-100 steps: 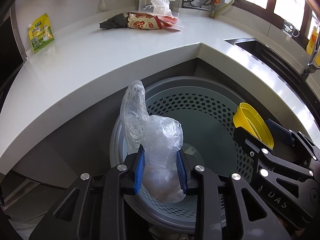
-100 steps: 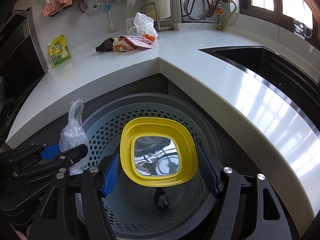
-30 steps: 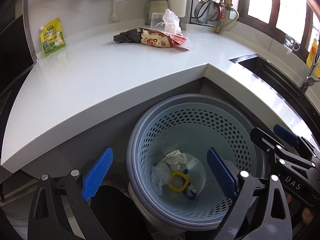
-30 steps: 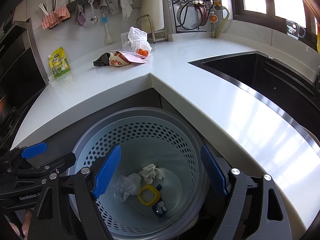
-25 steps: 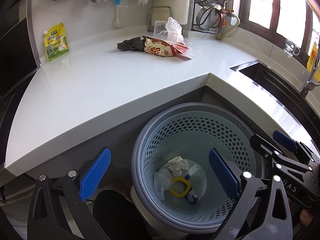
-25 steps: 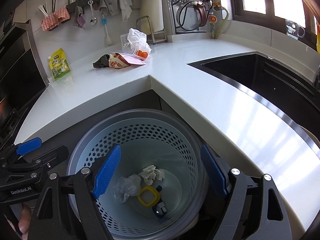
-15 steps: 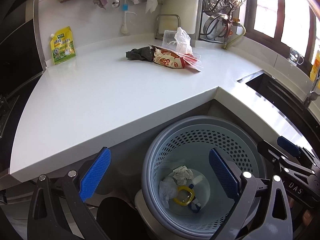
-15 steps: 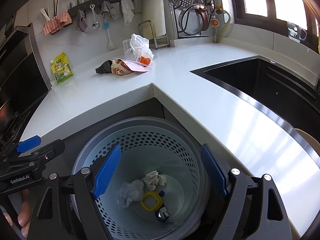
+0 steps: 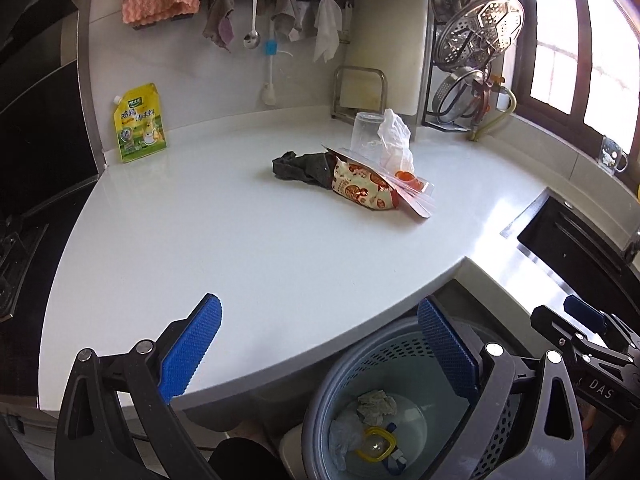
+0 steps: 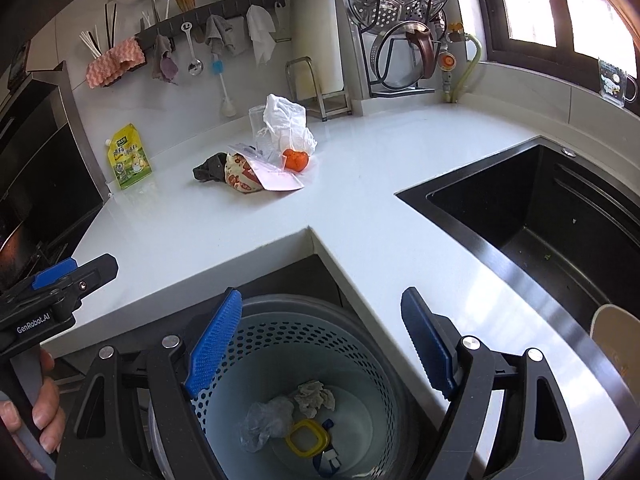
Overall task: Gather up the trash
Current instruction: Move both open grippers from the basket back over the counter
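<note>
The left gripper [image 9: 320, 356] has its fingers [image 9: 190, 354] spread wide and holds nothing; their pads are blue with a fine ribbed texture on black frames. The right gripper [image 10: 322, 342] is also wide open and empty, above the round grey perforated waste basket [image 10: 288, 334] in the lower middle of the frame. At the smooth bottom of the basket lie a crumpled clear plastic bag [image 10: 266, 420], a wad of grey-white paper [image 10: 314, 396], a yellow lid [image 10: 308, 438] shaped as a rounded square and a small blue piece [image 10: 326, 458]. More trash waits on the glossy white table [image 9: 240, 240], in the upper middle: a dark crumpled cloth [image 9: 302, 168], a printed red-and-cream snack bag [image 9: 362, 192], a thin white plastic bag [image 9: 394, 142] and a clear plastic cup [image 9: 366, 132], all close together.
</note>
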Motion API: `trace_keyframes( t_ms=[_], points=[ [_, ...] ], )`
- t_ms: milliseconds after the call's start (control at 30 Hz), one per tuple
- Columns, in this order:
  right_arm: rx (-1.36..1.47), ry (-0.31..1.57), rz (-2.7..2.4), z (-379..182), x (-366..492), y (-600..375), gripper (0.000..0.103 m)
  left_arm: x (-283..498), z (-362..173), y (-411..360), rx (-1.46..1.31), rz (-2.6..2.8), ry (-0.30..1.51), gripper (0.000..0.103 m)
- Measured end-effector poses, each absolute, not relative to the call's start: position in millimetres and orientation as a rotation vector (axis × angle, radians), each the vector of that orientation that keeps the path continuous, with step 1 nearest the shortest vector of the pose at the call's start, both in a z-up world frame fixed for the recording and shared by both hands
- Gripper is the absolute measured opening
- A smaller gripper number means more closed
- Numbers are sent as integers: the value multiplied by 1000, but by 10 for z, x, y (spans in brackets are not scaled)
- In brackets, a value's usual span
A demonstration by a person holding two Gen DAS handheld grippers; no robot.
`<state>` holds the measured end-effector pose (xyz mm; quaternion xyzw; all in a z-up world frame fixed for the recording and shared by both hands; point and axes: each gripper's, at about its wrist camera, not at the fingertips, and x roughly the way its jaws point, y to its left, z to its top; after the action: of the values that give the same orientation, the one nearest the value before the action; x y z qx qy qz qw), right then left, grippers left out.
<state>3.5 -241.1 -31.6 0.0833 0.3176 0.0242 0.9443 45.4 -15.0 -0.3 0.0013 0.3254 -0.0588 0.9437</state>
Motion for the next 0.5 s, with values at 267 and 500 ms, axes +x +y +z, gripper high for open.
trace_keyframes(
  t_ms=[267, 500],
  points=[
    [149, 649, 62, -158, 525, -2541, 78, 921, 117, -124, -7, -56, 648, 97],
    [139, 663, 97, -95, 988, -2523, 78, 1405, 143, -119, -2, -24, 653, 97]
  ],
)
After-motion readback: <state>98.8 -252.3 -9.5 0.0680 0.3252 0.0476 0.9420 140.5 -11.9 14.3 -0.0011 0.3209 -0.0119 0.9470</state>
